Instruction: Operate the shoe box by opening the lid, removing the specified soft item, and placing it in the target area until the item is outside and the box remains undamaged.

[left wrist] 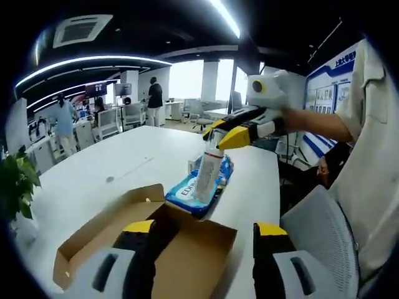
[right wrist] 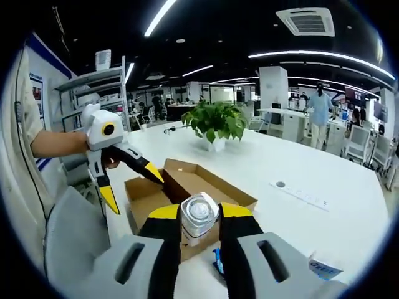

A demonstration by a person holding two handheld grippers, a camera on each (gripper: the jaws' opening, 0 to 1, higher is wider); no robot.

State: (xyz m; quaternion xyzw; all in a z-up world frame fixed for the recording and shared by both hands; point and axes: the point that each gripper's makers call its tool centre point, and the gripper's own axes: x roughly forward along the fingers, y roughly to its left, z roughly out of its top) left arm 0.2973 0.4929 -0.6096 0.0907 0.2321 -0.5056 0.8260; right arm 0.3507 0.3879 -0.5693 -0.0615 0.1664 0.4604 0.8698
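Soft item: a white tube [left wrist: 207, 175] hangs upright from the right gripper [left wrist: 225, 138], pinched at its top end, its foot just over a blue packet [left wrist: 201, 187] on the bench [left wrist: 112, 168]; in the right gripper view the tube [right wrist: 199, 215] sits end-on between the jaws.
Handling: I judge it light and squashy, its skin likely slick; a hold near the stiffer end should deform it least.
Right jaws: pressed onto the tube.
Left jaws: the left gripper [right wrist: 128, 180] is spread wide and holds nothing, hovering over the box.
Shoe box: the cardboard box [left wrist: 149, 243] lies open, lid flat, close to the bench edge on the person's side.
Open room: broad bare bench beyond the packet; a potted plant [right wrist: 215, 121] stands well apart.
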